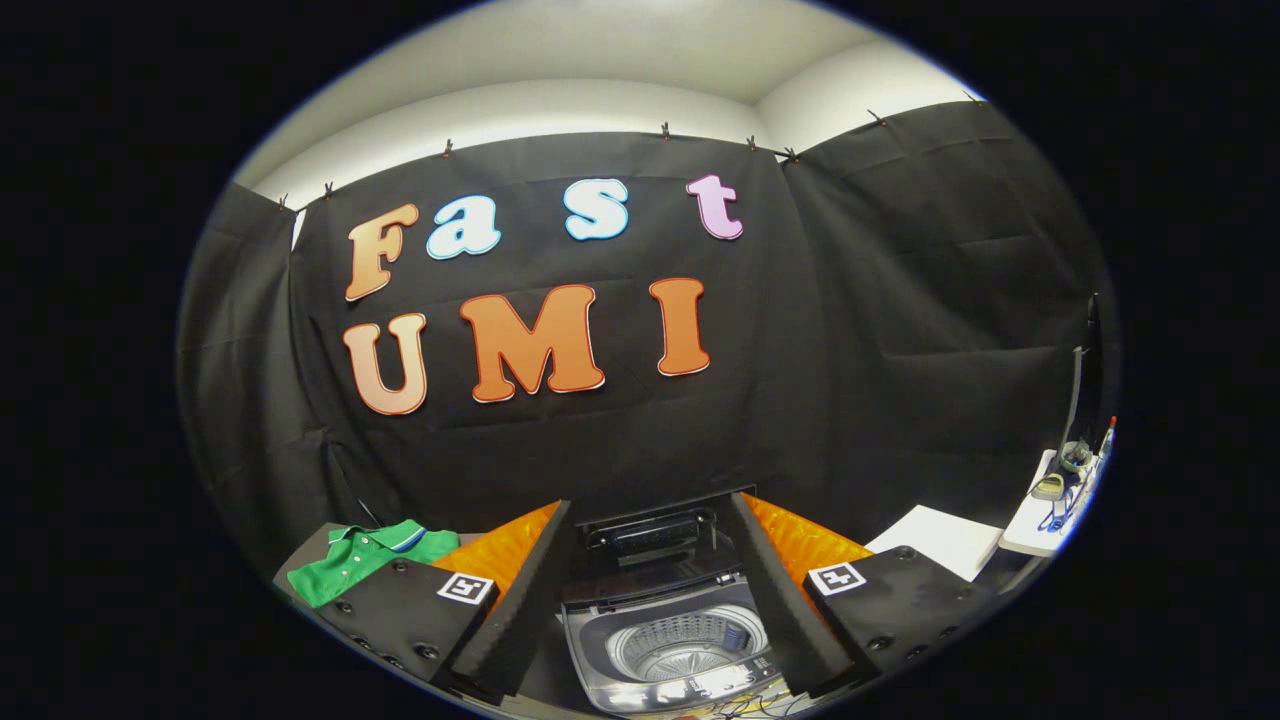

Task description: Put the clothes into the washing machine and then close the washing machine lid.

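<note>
A top-loading washing machine (665,615) sits just ahead of and between my fingers, its lid (650,535) standing upright at the back and its metal drum (690,645) open with nothing visible inside. A green polo shirt (365,560) lies on a dark surface to the left of the machine, beyond my left finger. My gripper (650,600) is open, its fingers spread wide on either side of the machine's opening, holding nothing.
A white surface (940,540) lies to the right of the machine. Farther right, a white shelf (1050,510) carries small items and cables. Black cloth walls close the booth behind and at both sides.
</note>
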Available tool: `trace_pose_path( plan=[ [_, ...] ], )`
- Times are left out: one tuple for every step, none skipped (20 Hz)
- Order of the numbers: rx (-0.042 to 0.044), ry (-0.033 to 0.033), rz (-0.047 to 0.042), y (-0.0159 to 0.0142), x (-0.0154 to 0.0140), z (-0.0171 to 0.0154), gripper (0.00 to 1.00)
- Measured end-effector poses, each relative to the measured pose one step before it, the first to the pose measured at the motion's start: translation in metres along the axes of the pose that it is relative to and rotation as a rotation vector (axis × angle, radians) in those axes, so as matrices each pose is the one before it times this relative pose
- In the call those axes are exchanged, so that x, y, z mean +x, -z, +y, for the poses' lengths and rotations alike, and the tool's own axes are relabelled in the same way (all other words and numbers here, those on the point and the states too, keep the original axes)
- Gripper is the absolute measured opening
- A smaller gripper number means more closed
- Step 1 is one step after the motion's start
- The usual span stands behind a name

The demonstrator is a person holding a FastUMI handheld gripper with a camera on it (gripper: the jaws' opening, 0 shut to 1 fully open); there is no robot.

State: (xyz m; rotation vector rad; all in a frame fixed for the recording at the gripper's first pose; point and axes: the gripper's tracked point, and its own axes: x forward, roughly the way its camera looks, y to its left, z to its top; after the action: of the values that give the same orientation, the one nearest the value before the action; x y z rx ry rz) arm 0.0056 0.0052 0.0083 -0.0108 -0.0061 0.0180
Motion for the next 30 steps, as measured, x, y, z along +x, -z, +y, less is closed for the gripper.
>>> trace_pose_path(
  plan=[
    [0.00006,-0.00108,0.00093,0.00058,0.00041,0.00069,0.98],
    [-0.00111,-0.00026,0.00144,0.00088,0.00126,0.00002,0.98],
    [-0.00086,0.00177,-0.00006,-0.00065,0.00018,0.00024,0.99],
    [0.00009,0.00179,-0.00074,0.00047,-0.00002,-0.00105,0.99],
    [0.00084,0.00104,-0.00008,-0.00050,0.00002,0.00045,0.99],
    [0.00056,0.00144,0.00088,0.00127,0.00082,0.00013,0.99],
    [0.00060,0.00195,0.00065,0.00000,0.00121,-0.00038,0.98],
    [-0.00001,0.00095,0.00052,-0.00025,0.00036,0.00079,0.98],
    [-0.00019,0.00062,-0.00090,-0.00119,0.00101,0.00057,0.98],
    [-0.00165,-0.00087,-0.00137,-0.00090,0.00074,0.00165,0.98],
    [-0.00323,-0.00265,-0.00063,-0.00024,0.00105,0.00259,0.98],
    [-0.00387,-0.00291,-0.00017,-0.00034,0.00081,0.00372,0.98],
    [-0.00314,-0.00456,-0.00084,-0.00067,0.00185,0.00377,0.98],
    [-0.00166,-0.00577,-0.00005,0.00026,0.00175,0.00470,0.98],
    [0.00035,-0.00848,0.00273,-0.00085,0.00193,0.00592,0.98],
    [0.00123,-0.01240,0.00294,0.00106,0.00121,0.00790,0.98],
    [0.00190,-0.01455,0.00383,0.00120,0.00119,0.00999,0.98],
    [-0.00227,-0.01711,0.00717,0.00243,0.00119,0.01120,0.98],
    [-0.00486,-0.01984,0.00601,0.00259,0.00105,0.01144,0.99],
    [-0.00770,-0.02089,0.00670,0.00339,0.00155,0.01213,0.99],
    [-0.00965,-0.02213,0.00820,0.00286,0.00180,0.01424,0.99],
    [-0.00794,-0.02020,0.00832,0.00407,0.00215,0.01189,0.99],
    [-0.00630,-0.02414,0.00850,0.00405,0.00004,0.01393,0.99],
    [-0.00366,-0.02672,0.00711,0.00298,0.00091,0.01595,0.98],
    [-0.00579,-0.02975,0.00708,0.00302,0.00216,0.01719,0.98],
    [-0.00689,-0.02801,0.00737,0.00380,0.00210,0.01587,0.98],
    [-0.00817,-0.02987,0.00922,0.00388,0.00411,0.01626,0.98],
    [-0.01096,-0.03049,0.01090,0.00341,0.00292,0.01634,0.99],
    [-0.01114,-0.02692,0.01134,0.00347,0.00445,0.01534,0.99],
    [-0.00926,-0.02691,0.00965,0.00443,0.00316,0.01533,0.99]
  ],
)
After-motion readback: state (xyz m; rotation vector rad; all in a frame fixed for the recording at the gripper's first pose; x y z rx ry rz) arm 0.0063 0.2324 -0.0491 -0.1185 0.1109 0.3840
